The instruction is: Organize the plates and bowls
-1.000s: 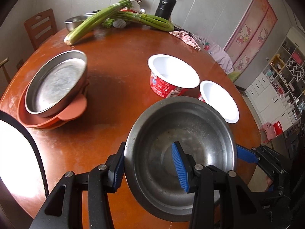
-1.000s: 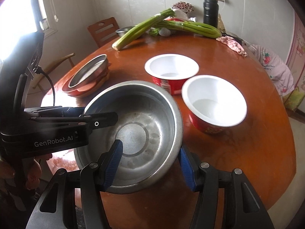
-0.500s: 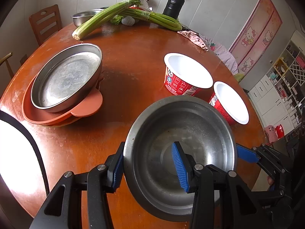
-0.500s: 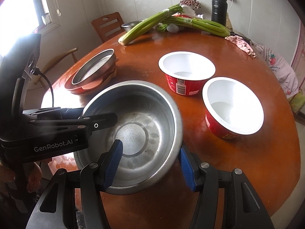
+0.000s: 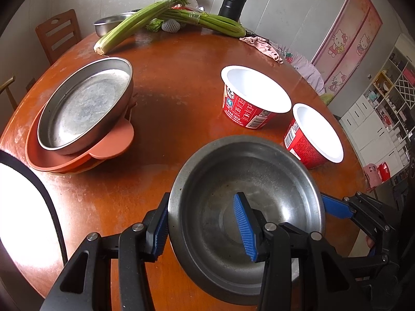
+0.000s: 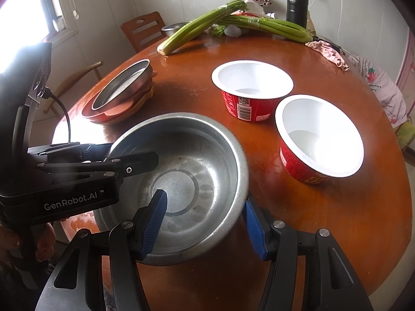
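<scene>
While both grippers straddle its rim, the steel bowl [image 5: 246, 194] sits near the tabletop's [image 5: 168, 83] near edge. Left gripper [image 5: 201, 228] and right gripper [image 6: 205, 223] each pinch it.

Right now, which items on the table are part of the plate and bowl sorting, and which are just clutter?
Job:
- steel bowl, gripped by both grippers
- steel pan on orange plates
- two red paper bowls

Clutter:
- celery bunches
- black flask
- pink cloth

The far steel basin is unclear.

A home dining room: round wooden table [image 5: 181, 83], celery [image 5: 145, 23], wooden chair [image 5: 58, 35], cartoon-cat wardrobe [image 5: 347, 39].
</scene>
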